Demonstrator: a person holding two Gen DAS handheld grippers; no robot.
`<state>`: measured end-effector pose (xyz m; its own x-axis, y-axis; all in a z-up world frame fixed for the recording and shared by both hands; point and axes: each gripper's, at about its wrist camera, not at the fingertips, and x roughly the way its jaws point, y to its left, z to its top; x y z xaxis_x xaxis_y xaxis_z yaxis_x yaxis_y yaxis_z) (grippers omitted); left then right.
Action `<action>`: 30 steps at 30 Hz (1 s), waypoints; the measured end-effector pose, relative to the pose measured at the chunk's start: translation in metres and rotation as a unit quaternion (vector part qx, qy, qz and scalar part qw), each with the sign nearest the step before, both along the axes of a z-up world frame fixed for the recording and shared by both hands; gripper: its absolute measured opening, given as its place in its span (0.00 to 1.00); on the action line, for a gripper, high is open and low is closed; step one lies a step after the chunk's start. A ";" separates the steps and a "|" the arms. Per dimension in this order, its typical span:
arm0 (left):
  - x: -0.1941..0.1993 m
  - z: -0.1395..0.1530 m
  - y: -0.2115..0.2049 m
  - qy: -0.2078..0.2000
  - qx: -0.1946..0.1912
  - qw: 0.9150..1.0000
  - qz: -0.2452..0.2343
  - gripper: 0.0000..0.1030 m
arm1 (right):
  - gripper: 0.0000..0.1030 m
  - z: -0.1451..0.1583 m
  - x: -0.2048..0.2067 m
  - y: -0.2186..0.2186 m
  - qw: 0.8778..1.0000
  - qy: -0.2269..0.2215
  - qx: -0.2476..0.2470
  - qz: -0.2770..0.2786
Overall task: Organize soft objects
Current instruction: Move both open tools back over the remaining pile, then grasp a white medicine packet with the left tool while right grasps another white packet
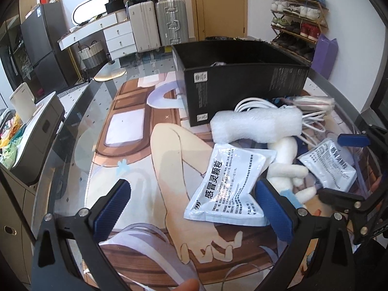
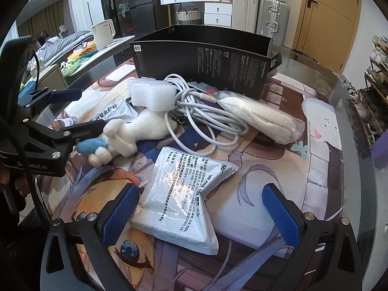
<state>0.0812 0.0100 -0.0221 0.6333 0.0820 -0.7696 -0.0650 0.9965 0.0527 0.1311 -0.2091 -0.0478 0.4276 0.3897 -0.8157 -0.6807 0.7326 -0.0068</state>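
My left gripper (image 1: 194, 208) is open above the printed mat. A white medicine sachet (image 1: 228, 184) lies just ahead of it, against its right finger. My right gripper (image 2: 200, 215) is open too, and a second sachet (image 2: 179, 194) lies flat between its blue pads. A white plush toy (image 2: 135, 131) with a blue part lies between the two sachets, under a white foam block (image 2: 152, 94). Behind them are a coiled white cable (image 2: 206, 118), a bagged white roll (image 2: 262, 118) and an open black box (image 2: 203, 65). In the right wrist view, the left gripper (image 2: 92, 109) reaches in beside the plush.
The glass table top (image 1: 80, 121) curves away at the left, with a cabinet and a white kettle (image 2: 103, 34) beyond. Suitcases (image 1: 157, 21), a white desk and a door stand at the back. A shoe rack (image 1: 298, 21) and a purple bag (image 1: 323, 53) are at the right.
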 end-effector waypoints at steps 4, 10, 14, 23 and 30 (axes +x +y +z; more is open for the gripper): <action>0.002 -0.006 0.001 0.012 -0.002 1.000 0.003 1.00 | 0.99 -0.001 0.000 -0.001 1.000 0.000 0.002 -0.002; 0.002 -0.009 0.004 0.017 -0.014 1.000 0.008 1.00 | 0.99 0.000 0.000 -0.001 1.000 0.003 -0.001 0.002; 0.002 -0.009 0.007 0.021 -0.024 0.999 0.007 1.00 | 0.99 0.000 0.001 -0.003 1.000 -0.001 0.000 -0.002; 0.003 -0.009 0.006 0.016 -0.034 0.999 -0.014 0.90 | 0.82 0.004 -0.006 -0.002 1.000 -0.008 0.005 0.020; -0.003 -0.003 -0.005 -0.003 -0.032 0.999 -0.044 0.54 | 0.70 0.007 -0.013 0.002 0.999 -0.010 0.005 0.037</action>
